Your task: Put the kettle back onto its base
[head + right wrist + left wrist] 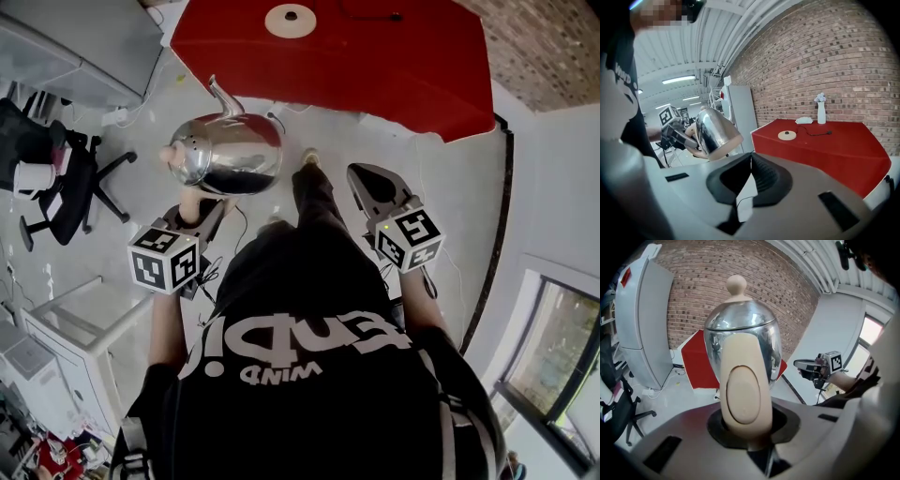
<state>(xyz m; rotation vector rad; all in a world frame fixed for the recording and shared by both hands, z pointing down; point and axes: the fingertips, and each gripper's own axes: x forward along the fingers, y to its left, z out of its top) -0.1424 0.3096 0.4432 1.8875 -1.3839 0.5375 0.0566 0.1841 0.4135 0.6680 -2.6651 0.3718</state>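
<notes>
A shiny steel kettle (230, 150) with a beige knob and a curved spout hangs in the air over the floor, short of the red table (403, 66). My left gripper (206, 211) is shut on its beige handle (743, 394), which fills the space between the jaws in the left gripper view. The round beige base (291, 21) lies on the red table, with a black cord beside it; it also shows in the right gripper view as the base (787, 135). My right gripper (364, 178) hovers to the right of the kettle (715, 129), its pads meeting at the tip with nothing held.
A black office chair (66, 178) and a white glass-topped cabinet (84, 328) stand at the left. A grey cabinet (642, 324) stands by the brick wall. A white vase (821, 112) sits at the back of the red table (834, 145). Cables lie on the floor.
</notes>
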